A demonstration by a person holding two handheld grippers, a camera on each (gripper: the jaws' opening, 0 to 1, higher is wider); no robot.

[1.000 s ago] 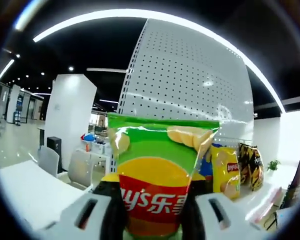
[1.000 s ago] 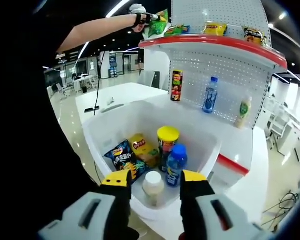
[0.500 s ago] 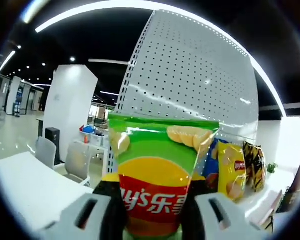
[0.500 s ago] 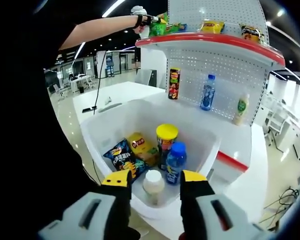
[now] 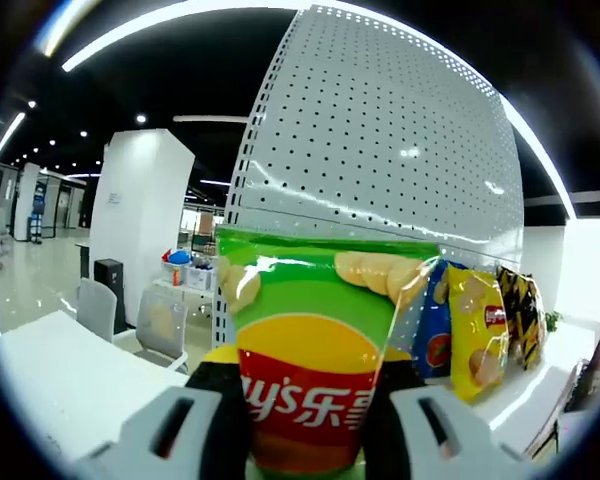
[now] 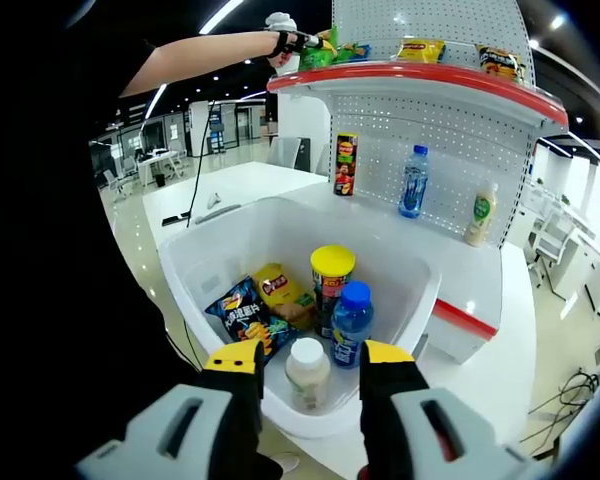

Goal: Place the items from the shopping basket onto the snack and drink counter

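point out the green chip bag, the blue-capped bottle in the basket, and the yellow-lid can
green chip bag (image 5: 310, 350), left gripper view, on the yellow disc of its front.
blue-capped bottle (image 6: 351, 322), right gripper view, on its body below the cap.
yellow-lid can (image 6: 333, 263), right gripper view, on the yellow lid.

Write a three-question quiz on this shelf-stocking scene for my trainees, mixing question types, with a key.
1. True or false: the left gripper holds a green chip bag.
2. Which item stands in the white basket? A) yellow-lidded can B) banana C) mug
3. Fill in: the right gripper's jaws are ____.

Key: 1 true; 2 A; 3 open, holding nothing.
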